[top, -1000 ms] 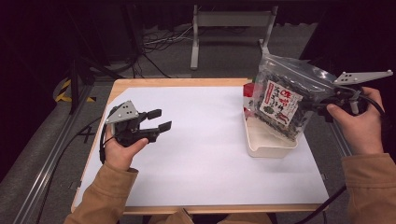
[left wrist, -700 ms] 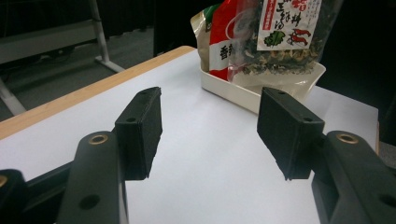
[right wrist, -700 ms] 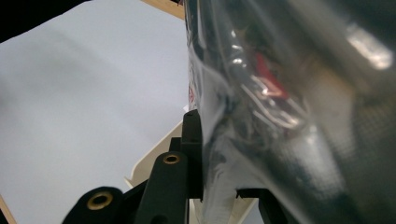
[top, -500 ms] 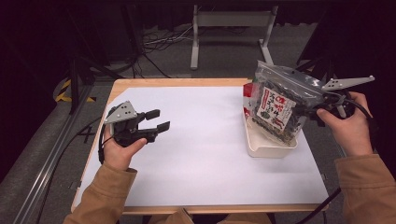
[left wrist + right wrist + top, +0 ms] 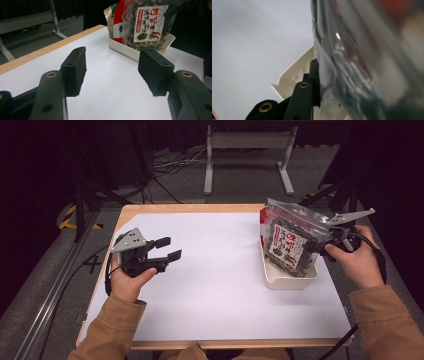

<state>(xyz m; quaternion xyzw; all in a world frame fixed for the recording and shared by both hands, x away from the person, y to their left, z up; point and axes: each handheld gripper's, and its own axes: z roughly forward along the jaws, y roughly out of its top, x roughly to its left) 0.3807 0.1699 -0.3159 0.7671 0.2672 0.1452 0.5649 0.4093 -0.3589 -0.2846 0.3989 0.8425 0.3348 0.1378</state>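
Observation:
A clear bag [image 5: 290,242] of dark dried food with a red and white label stands tilted in a white tray [image 5: 290,281] at the table's right. My right gripper [image 5: 321,244] is shut on the bag's right side, its jaws partly hidden behind the plastic. In the right gripper view the bag [image 5: 362,62] presses against one black jaw, with the tray [image 5: 292,77] below. My left gripper [image 5: 169,248] hovers open over the table's left with nothing between its pads [image 5: 75,70]. The left gripper view looks across at the bag [image 5: 146,22] and the tray [image 5: 125,48].
A white sheet [image 5: 225,290] covers most of the wooden table [image 5: 190,208]. Behind the far edge stands a grey metal frame [image 5: 247,142], with cables on the dark floor. A rail [image 5: 60,285] runs along the left side.
My right gripper has come down and slightly toward me with the bag, so the bag's bottom now sits lower in the tray. The left gripper has stayed where it was.

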